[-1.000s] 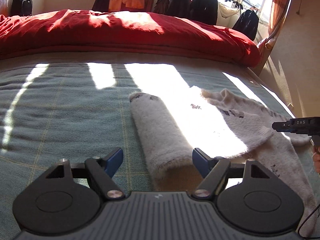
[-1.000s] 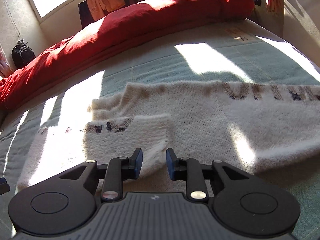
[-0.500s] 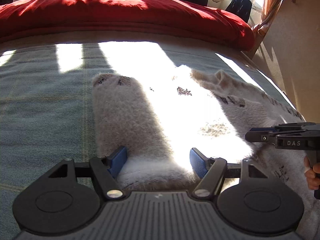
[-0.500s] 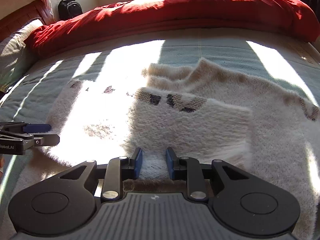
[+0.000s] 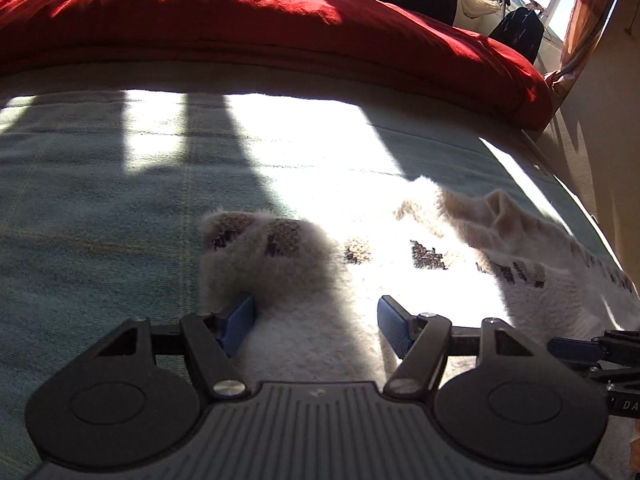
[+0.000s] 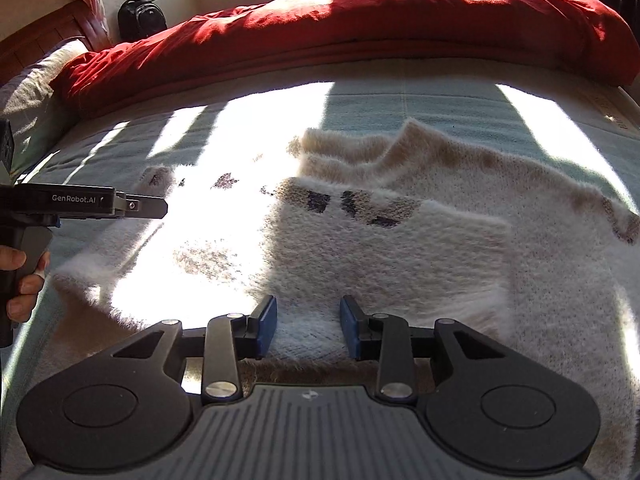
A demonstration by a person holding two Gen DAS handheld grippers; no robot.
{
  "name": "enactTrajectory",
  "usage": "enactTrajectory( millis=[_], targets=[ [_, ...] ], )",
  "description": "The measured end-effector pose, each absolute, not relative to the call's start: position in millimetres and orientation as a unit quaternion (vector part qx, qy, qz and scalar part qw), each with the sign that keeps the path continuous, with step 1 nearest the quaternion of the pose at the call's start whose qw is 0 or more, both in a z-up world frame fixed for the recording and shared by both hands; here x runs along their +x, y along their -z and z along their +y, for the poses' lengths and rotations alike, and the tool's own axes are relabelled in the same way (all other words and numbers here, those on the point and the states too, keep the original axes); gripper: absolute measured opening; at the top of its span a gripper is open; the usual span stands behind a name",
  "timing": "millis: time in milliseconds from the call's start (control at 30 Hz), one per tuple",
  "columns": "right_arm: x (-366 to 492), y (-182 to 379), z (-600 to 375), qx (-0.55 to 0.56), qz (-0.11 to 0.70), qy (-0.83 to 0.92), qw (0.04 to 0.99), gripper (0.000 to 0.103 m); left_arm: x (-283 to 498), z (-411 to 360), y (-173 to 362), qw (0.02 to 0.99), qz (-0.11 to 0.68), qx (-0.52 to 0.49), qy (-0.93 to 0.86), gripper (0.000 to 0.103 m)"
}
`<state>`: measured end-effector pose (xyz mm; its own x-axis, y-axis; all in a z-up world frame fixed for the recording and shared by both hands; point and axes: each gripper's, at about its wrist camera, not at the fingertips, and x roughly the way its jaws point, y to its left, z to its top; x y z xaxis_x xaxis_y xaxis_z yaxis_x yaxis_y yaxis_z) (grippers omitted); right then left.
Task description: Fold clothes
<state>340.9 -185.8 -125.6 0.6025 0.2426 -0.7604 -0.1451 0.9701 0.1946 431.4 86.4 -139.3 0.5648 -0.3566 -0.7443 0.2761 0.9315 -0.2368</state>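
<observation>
A fuzzy white sweater [image 6: 400,248] with dark knitted marks lies spread flat on the bed [image 5: 100,208], partly in hard sunlight and partly in shadow. One sleeve [image 6: 384,256] is folded across the body of the garment.

The left gripper [image 5: 316,322] sits low over the sweater's near left edge. Its fingers [image 5: 238,322] stand wide apart with the knit lying between them; the left finger is tucked against a raised tuft of the edge, the right finger rests on the flat fabric, and nothing is pinched, so they are released.

The right gripper [image 6: 308,326] hovers at the near hem, just in front of the folded sleeve. Its fingers [image 6: 266,324] have just been opening and now stand apart, with fabric between them but not clamped.

In the right wrist view the left gripper reaches in from the left edge, held by a hand [image 6: 22,280], its tip over the sweater's left side.

A red duvet [image 6: 360,28] is bunched along the far side of the bed. No container is in view.
</observation>
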Motion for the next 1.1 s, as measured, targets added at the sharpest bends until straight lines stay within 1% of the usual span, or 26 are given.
enactTrajectory(
  millis=[67, 167, 267, 300, 333, 400, 533, 633, 733, 867, 967, 1100],
  targets=[
    [342, 126, -185, 0.054, 0.434, -0.109, 0.893, 0.039, 428, 80, 135, 0.884, 0.432, -0.020, 0.179, 0.068],
    [342, 118, -183, 0.048, 0.433, -0.112, 0.893, 0.039, 415, 81, 118, 0.888, 0.422, -0.011, 0.184, 0.067],
    [342, 102, -177, 0.037, 0.407, -0.132, 0.903, 0.038, 388, 84, 101, 0.892, 0.397, -0.006, 0.218, 0.068],
    [345, 97, -173, 0.030, 0.401, -0.137, 0.905, 0.036, 378, 82, 98, 0.890, 0.394, 0.002, 0.231, 0.068],
    [350, 93, -168, 0.028, 0.397, -0.144, 0.906, 0.030, 369, 80, 98, 0.887, 0.394, 0.010, 0.240, 0.068],
    [361, 91, -157, 0.029, 0.394, -0.161, 0.905, 0.024, 358, 76, 103, 0.881, 0.402, 0.026, 0.249, 0.068],
    [383, 101, -130, 0.014, 0.405, -0.185, 0.895, 0.020, 345, 72, 121, 0.872, 0.416, 0.050, 0.253, 0.067],
    [396, 115, -116, -0.001, 0.422, -0.186, 0.887, 0.020, 346, 75, 126, 0.871, 0.420, 0.038, 0.253, 0.067],
    [409, 131, -116, -0.009, 0.436, -0.159, 0.886, 0.015, 351, 77, 128, 0.868, 0.427, 0.026, 0.252, 0.068],
    [415, 128, -127, 0.023, 0.443, -0.139, 0.886, 0.014, 353, 75, 129, 0.867, 0.430, 0.028, 0.249, 0.069],
    [405, 115, -133, 0.026, 0.442, -0.133, 0.887, 0.017, 348, 75, 121, 0.872, 0.428, 0.026, 0.237, 0.067],
    [371, 86, -150, 0.017, 0.435, -0.146, 0.888, 0.018, 326, 72, 100, 0.873, 0.424, 0.033, 0.238, 0.067]
  ],
)
